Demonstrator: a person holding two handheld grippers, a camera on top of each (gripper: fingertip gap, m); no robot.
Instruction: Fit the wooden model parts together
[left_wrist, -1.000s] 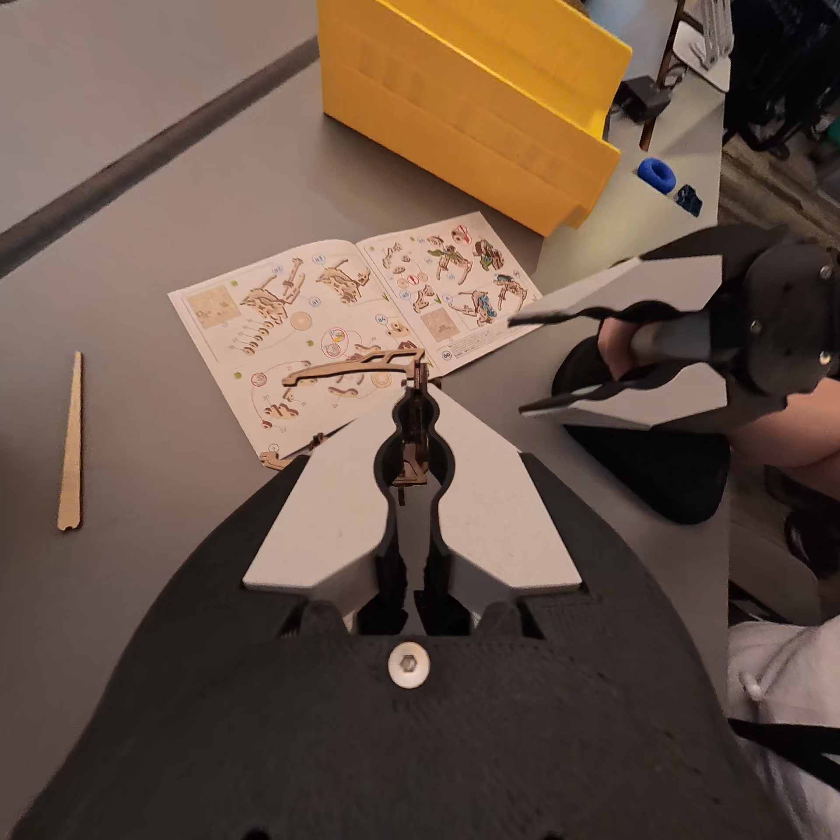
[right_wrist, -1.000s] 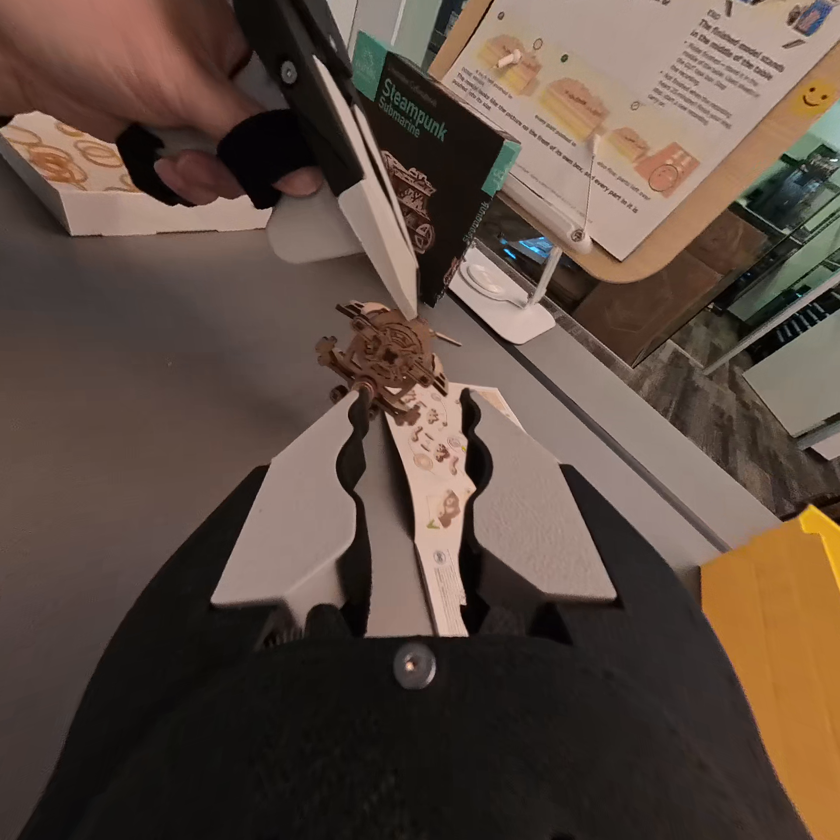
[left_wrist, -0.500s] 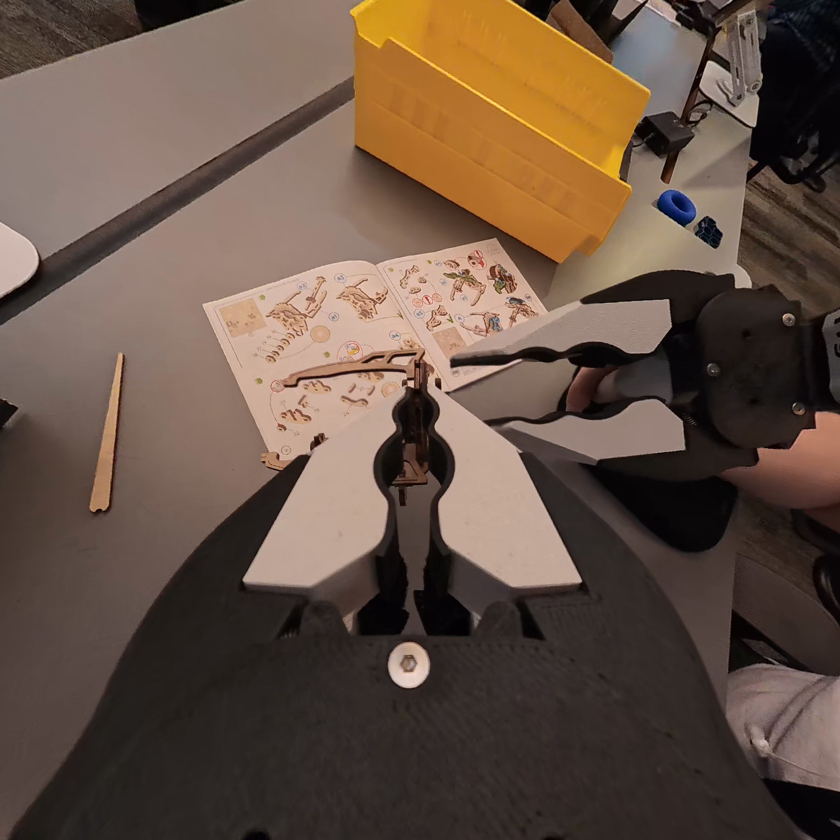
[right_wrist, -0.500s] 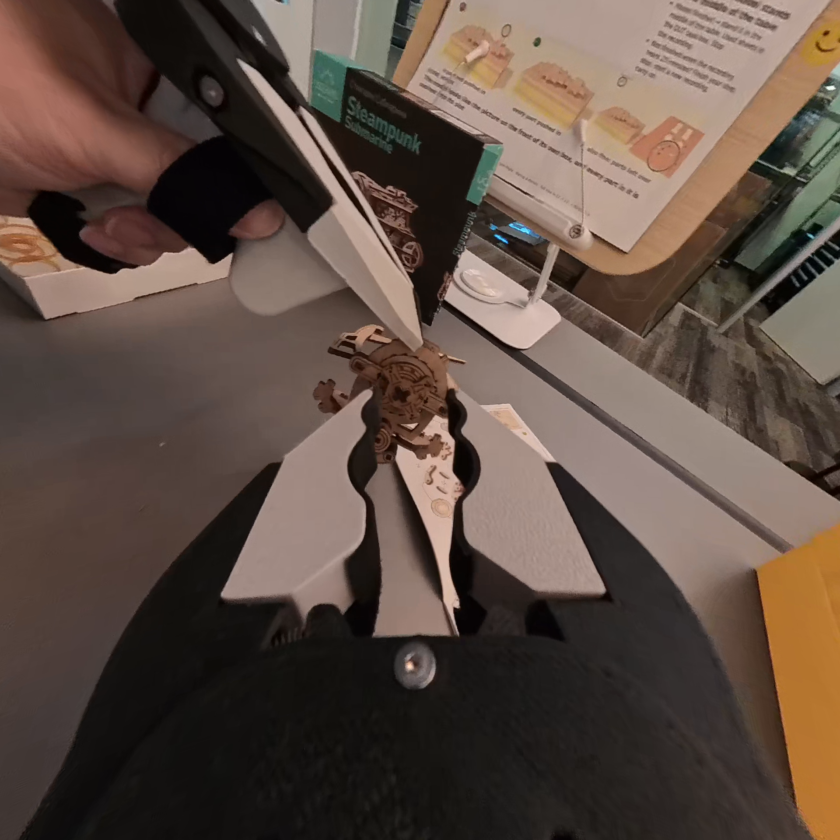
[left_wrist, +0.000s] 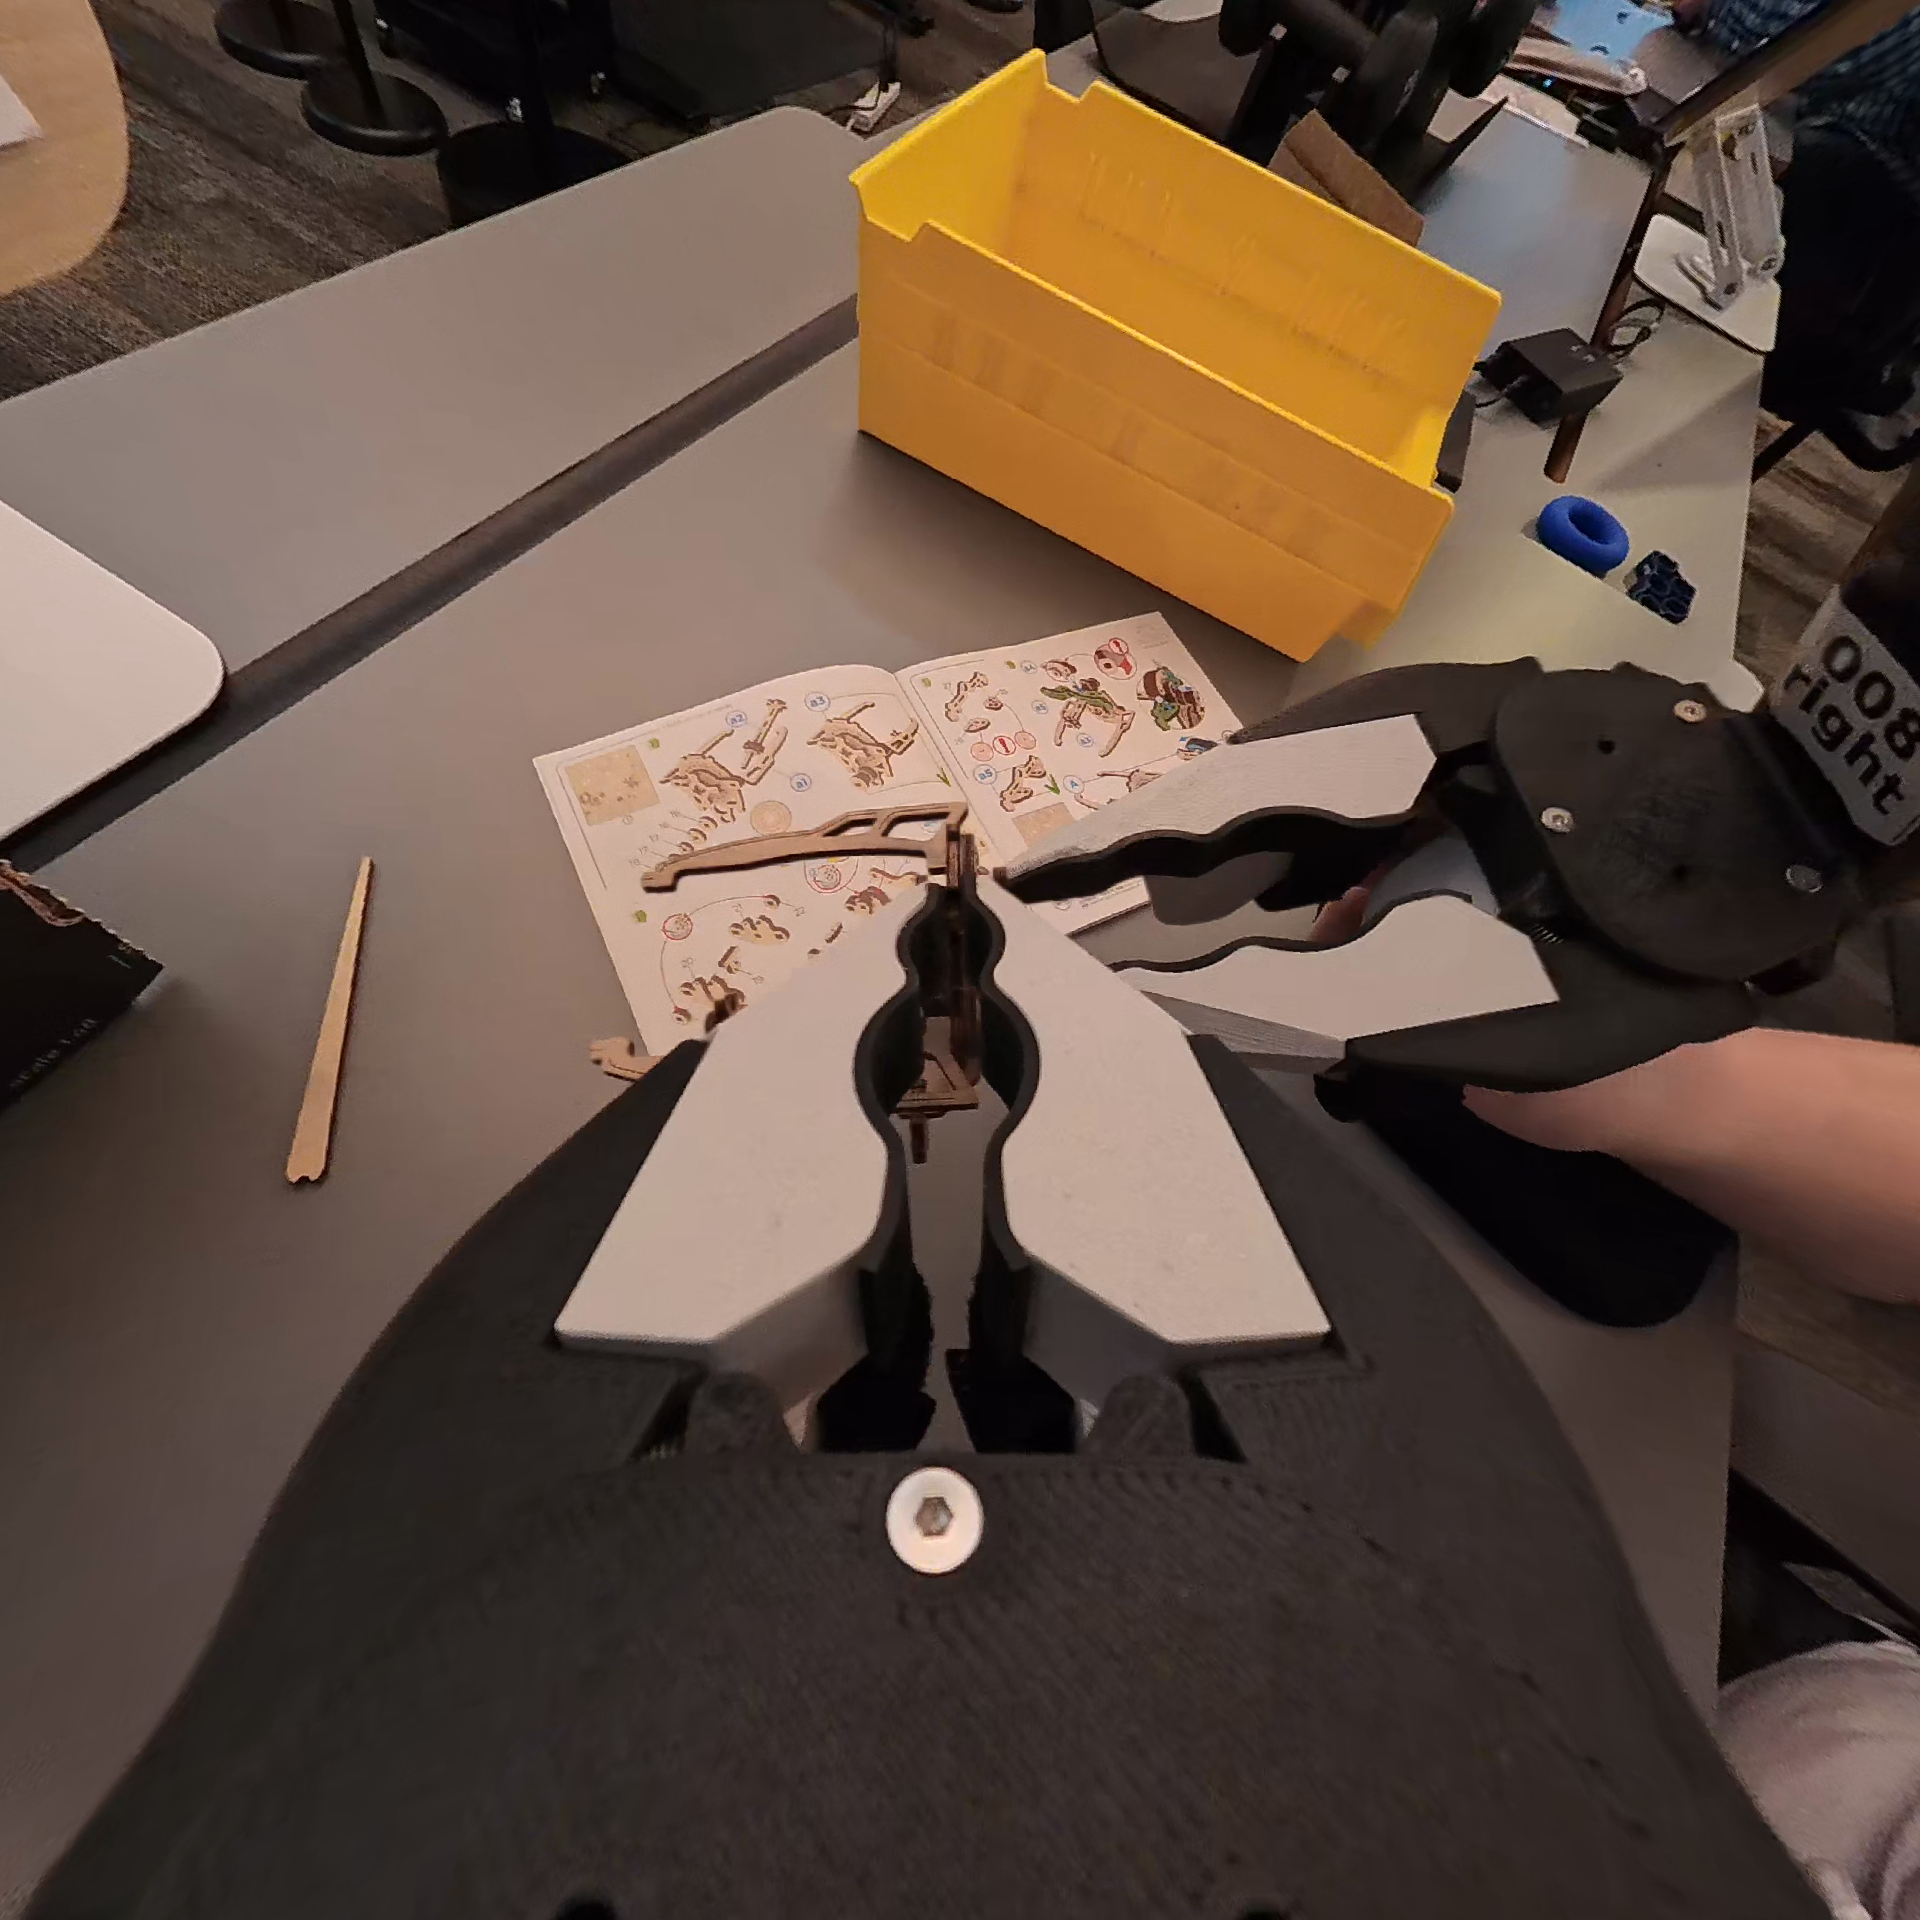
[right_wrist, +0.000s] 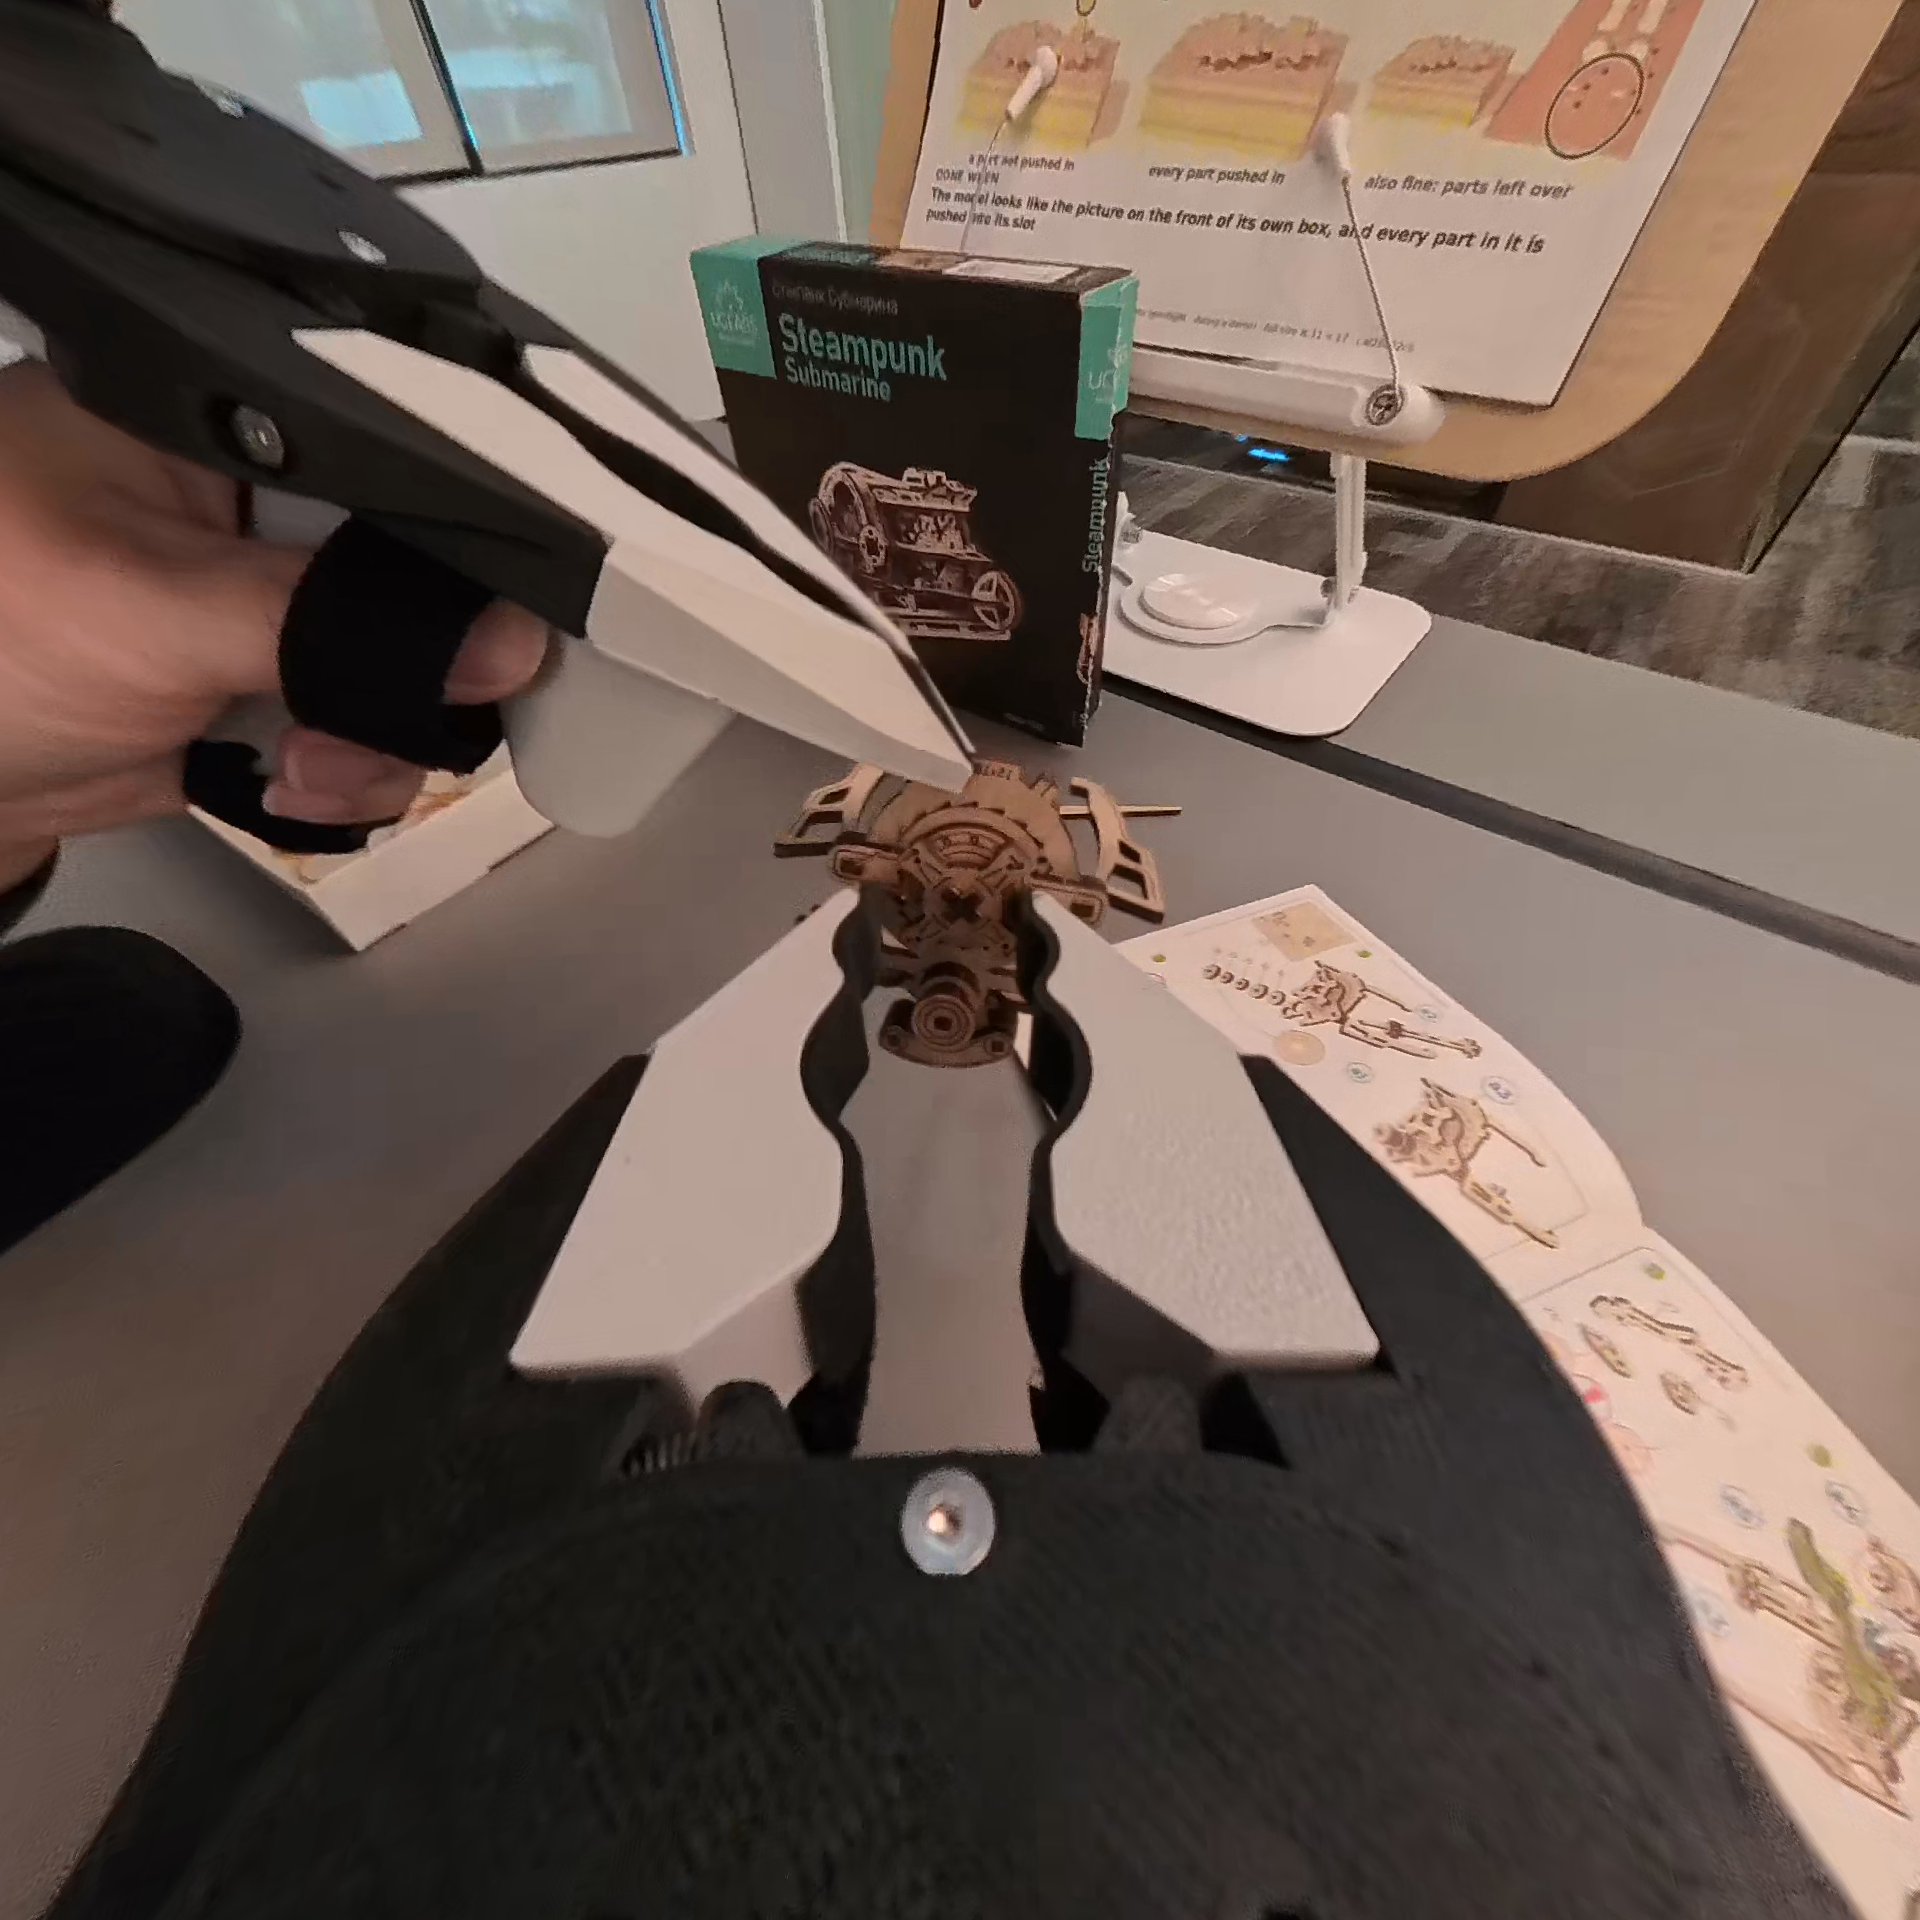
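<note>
A small wooden model (right_wrist: 966, 862), a round geared hub with side wings, hangs above the grey table (right_wrist: 436, 1039). My left gripper (left_wrist: 951, 899) is shut on its top edge; in the left wrist view the model is edge-on, with a long thin arm (left_wrist: 800, 852) reaching left. In the right wrist view the left gripper (right_wrist: 961, 771) comes in from the upper left. My right gripper (right_wrist: 940, 909) is open, its fingers on either side of the model's lower hub; I cannot tell if they touch it. It also shows at right in the left wrist view (left_wrist: 1065, 927).
An open instruction booklet (left_wrist: 790, 769) lies under the model. A yellow bin (left_wrist: 1143, 416) stands behind it. A thin wooden stick (left_wrist: 330, 1029) and a small loose piece (left_wrist: 623, 1058) lie to the left. A black model box (right_wrist: 925, 468) and a white stand (right_wrist: 1268, 644) are beyond. My two grippers' fingertips are within a few centimetres of each other.
My right gripper has moved in toward the model, so the model now sits between its fingertips. My left gripper keeps its hold and has lifted a little.
</note>
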